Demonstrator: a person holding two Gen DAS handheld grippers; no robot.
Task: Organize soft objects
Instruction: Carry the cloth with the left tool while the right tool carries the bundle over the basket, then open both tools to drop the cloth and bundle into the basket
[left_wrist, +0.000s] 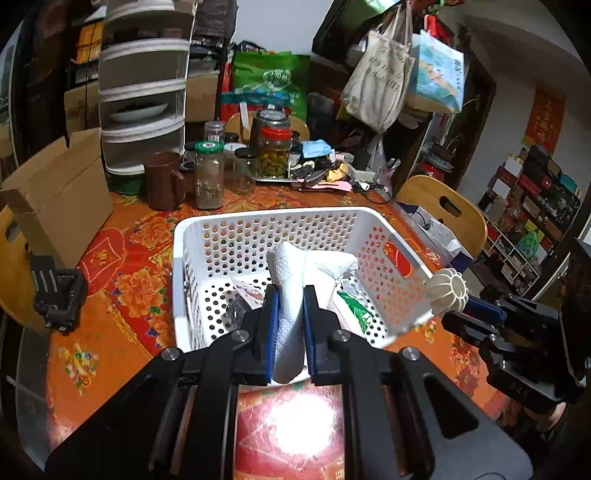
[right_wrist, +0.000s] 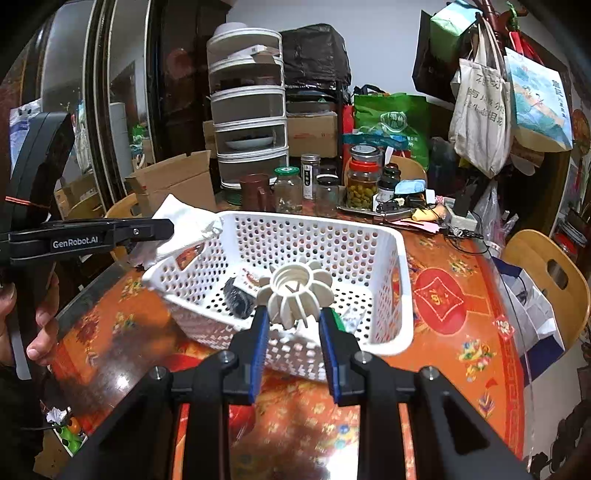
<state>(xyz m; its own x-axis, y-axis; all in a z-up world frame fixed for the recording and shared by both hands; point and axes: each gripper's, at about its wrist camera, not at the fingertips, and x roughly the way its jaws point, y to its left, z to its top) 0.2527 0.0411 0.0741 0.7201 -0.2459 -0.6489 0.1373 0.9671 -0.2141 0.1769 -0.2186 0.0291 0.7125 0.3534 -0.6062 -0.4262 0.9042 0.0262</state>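
blue-padded left claw (left_wrist: 290, 314) pinches a white paper towel (left_wrist: 291, 291) over the white basket (left_wrist: 258, 218) on the table (left_wrist: 122, 295); right claw (right_wrist: 291, 321) clamps a ribbed cream ball (right_wrist: 295, 295) at its near rim. several items already lie inside; these two remain undropped.

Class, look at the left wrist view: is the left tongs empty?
No. The left tongs are shut on a paper towel, held above the white basket.
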